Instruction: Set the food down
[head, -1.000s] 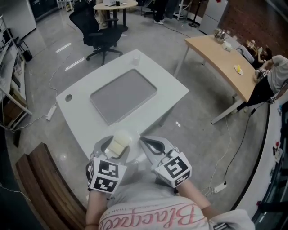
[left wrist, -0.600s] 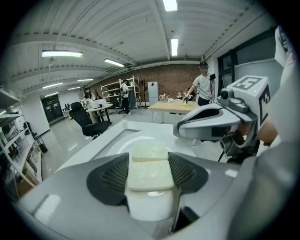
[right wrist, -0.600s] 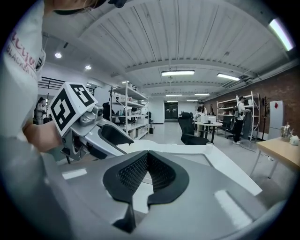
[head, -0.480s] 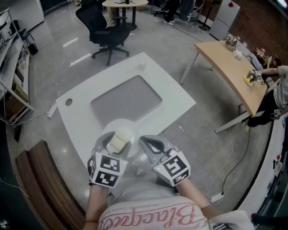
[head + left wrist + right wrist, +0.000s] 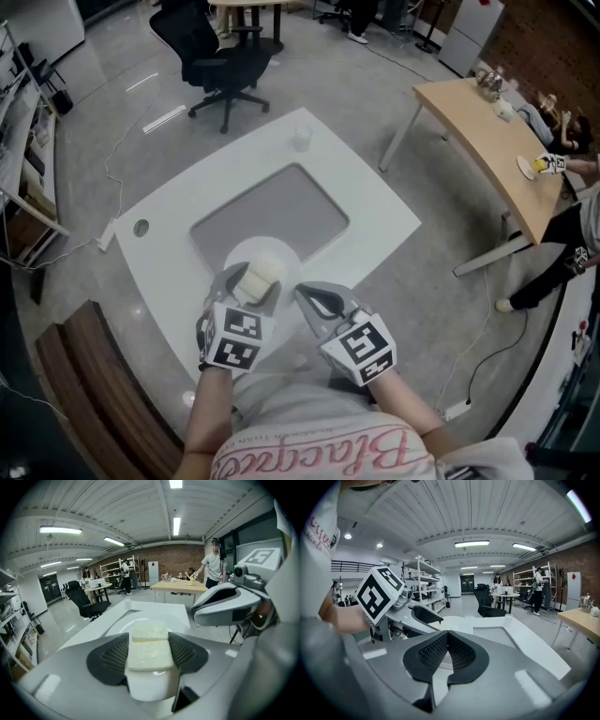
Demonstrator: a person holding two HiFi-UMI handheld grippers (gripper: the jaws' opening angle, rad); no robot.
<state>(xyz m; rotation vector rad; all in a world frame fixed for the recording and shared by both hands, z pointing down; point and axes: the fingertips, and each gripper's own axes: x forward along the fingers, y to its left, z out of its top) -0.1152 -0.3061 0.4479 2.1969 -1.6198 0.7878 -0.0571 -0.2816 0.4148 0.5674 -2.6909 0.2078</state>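
Left gripper view | left tool (image 5: 149, 654) clamps food (image 5: 149, 632), lengthwise along jaws | right tool (image 5: 446, 651) closed, empty

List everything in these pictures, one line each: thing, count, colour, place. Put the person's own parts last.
food block: one, pale cream, between the left claw's pads
plate: one, white, near side of the white table
mat: one, grey, middle of the white table
cup: one, clear, white table's far edge
white table: one, white, centre of the head view
office chair: one, black, beyond the white table
wooden table: one, light wood, right
bench: one, dark brown, lower left
left claw: one, grey, shut on the food block
right claw: one, grey, shut and empty, beside the left claw
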